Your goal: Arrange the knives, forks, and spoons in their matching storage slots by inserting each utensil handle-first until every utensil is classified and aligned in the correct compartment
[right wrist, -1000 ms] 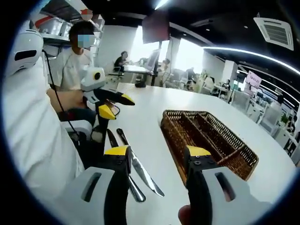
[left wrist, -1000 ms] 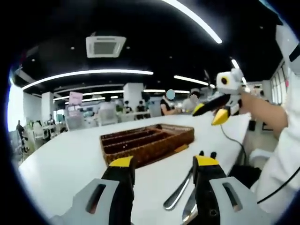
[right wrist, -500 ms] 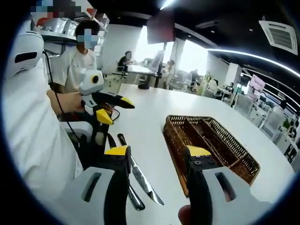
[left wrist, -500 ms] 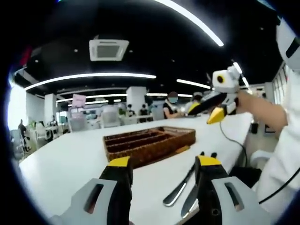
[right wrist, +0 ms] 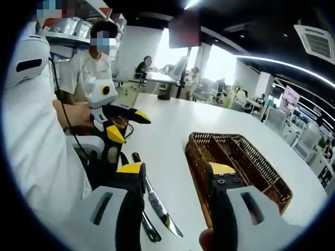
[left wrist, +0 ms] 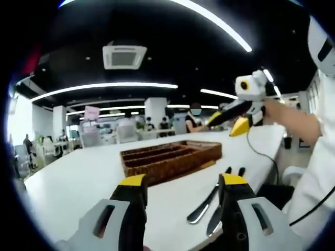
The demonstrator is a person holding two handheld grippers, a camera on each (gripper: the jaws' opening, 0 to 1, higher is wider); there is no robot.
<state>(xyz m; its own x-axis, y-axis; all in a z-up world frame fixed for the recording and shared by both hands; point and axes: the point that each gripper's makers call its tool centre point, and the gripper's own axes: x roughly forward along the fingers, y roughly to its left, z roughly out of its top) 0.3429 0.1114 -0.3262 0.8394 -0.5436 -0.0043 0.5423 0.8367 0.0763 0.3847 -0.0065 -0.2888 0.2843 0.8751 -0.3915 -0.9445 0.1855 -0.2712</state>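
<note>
Both grippers hang above the white table with their yellow-tipped jaws spread and nothing between them. From the left gripper view, the woven wicker cutlery tray sits out in the middle of the table, seen low and side-on, so its long dividers read as dark strips and its contents cannot be made out. Nearer, between the tray and the table edge, lie a spoon and a second utensil beside it, partly hidden behind the left gripper's right-hand jaw; two dark handle ends poke up past them. High on the right of that view the right gripper is held up in a person's hand, its jaws parted in the air well above the table.

The right gripper view looks down more steeply: the tray shows its compartments from above, running away lengthwise, and they look empty as far as can be seen. Left of it a table knife lies on the table, blade toward the camera, with another utensil just beside it. Beyond, the left gripper is held aloft, jaws apart. A seated person in white is behind it.
</note>
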